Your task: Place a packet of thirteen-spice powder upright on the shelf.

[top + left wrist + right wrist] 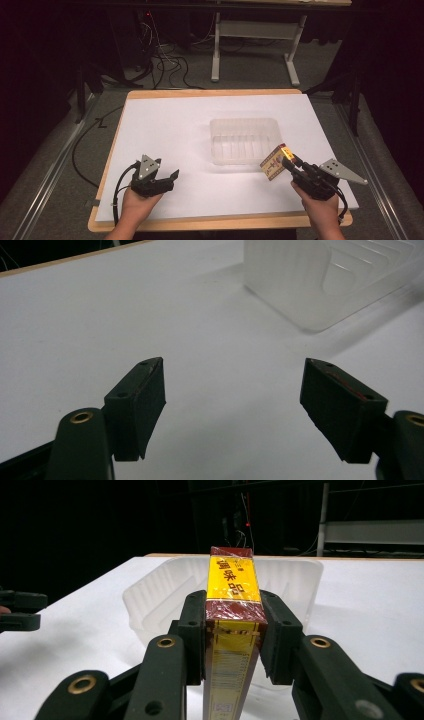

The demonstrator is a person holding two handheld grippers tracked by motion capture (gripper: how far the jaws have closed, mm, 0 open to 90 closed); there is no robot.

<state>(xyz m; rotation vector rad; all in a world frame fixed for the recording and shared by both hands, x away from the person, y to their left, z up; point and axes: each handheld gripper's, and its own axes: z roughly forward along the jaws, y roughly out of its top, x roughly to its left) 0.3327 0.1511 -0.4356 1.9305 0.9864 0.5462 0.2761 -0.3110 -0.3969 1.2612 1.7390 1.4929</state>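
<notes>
Right gripper view is showing the right gripper (233, 630) clenching a slim yellow-and-maroon seasoning box (231, 587), its long axis running along the jaws toward the clear plastic tray (150, 592) lying just ahead. The box is hanging at the tray's near right corner. The left gripper (232, 395) is resting released on the white table (165, 120), farther off.

Left gripper (234, 405): fingers (137, 407) spread wide, nothing between them.
Table (100, 320): white surface below.
Clear plastic tray (320, 280): upper right, ahead, ribbed floor.
</notes>
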